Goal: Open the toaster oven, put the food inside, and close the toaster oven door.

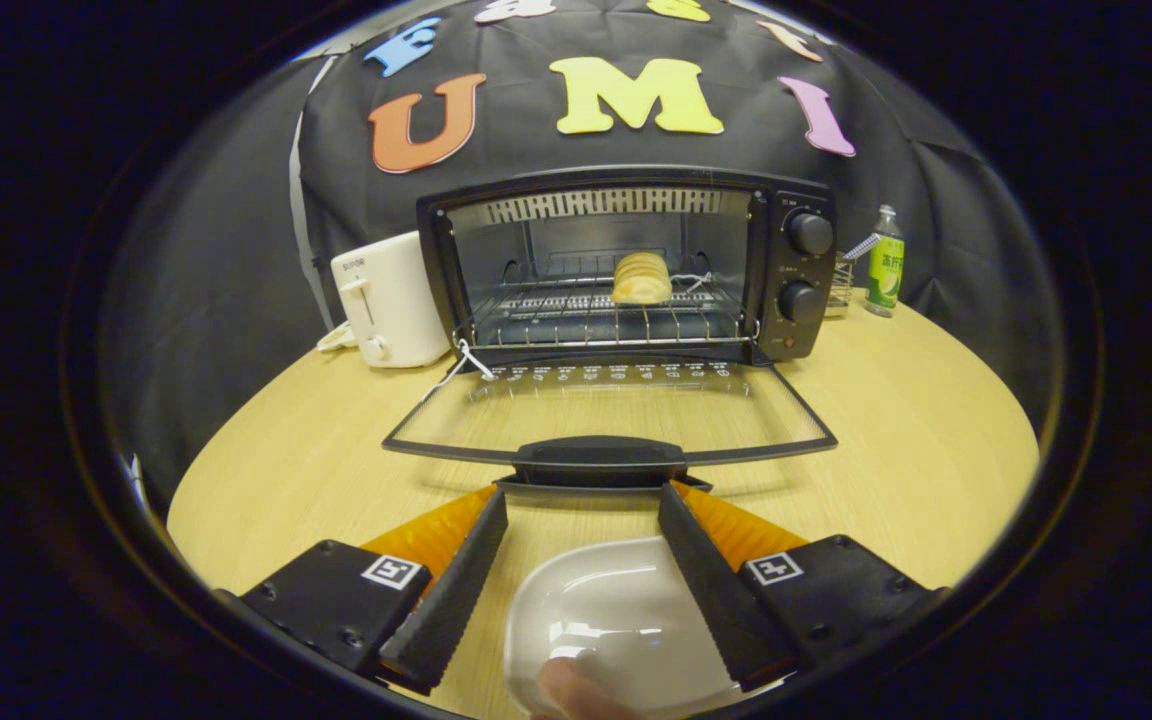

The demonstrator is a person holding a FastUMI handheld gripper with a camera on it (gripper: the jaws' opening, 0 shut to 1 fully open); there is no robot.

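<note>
The toaster oven (626, 265) stands well beyond the fingers, at the far side of the wooden table (936, 470), with its back to the black cloth wall. Its glass door (611, 412) is folded all the way down and lies flat toward the gripper; the door's dark handle (598, 460) sits just ahead of the fingertips, roughly centred on the gap between them. Inside the open cavity a wire rack (596, 318) spans the width, and on it, toward the right of the middle, stands the food (642, 278), a pale golden, ribbed roll or pastry. Two round knobs (808, 235) sit one above the other on the oven's right-hand panel.

The gripper (582, 495) hangs low over the near part of the table with its fingers spread wide apart, holding nothing. Between them, closer to the camera than the tips, lies a white bowl (606, 615); it looks empty, and a fingertip (566, 690) of a person touches its near rim.

To the left of the oven, just beside it, stands a white pop-up toaster (386, 298) with its lever facing forward. To the right of the oven, near the back edge of the table, a small green-labelled bottle (884, 262) stands upright beside a small wire holder (841, 285) whose contents are too small to tell.
</note>
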